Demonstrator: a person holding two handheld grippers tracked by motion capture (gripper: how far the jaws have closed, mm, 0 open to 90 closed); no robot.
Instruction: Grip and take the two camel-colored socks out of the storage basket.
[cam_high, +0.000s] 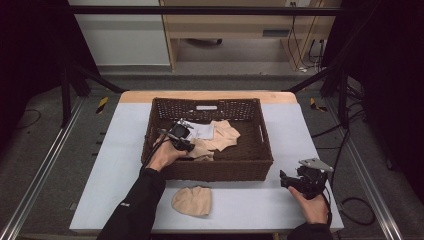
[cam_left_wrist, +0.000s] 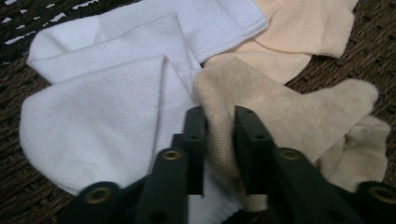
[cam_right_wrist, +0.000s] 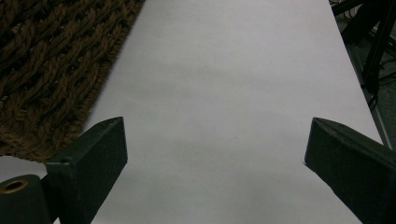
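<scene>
Between the jaws sits a ribbed knit beige sock (cam_left_wrist: 224, 135); beside it, soft white sock (cam_left_wrist: 107, 116) on rough woven basket (cam_left_wrist: 28, 196).

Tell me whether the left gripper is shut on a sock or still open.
Shut on a sock. The left gripper has its jaws pinching a fold of the tan sock, which lies beside the white sock in the basket.

The left gripper (cam_high: 184, 141), held by the left hand (cam_high: 164, 155) on an outstretched dark-sleeved forearm (cam_high: 135, 205), has its black jaws pinched nearly together. The right gripper (cam_high: 290, 181), in the right hand (cam_high: 312, 205), rests low with jaws spread wide.
</scene>
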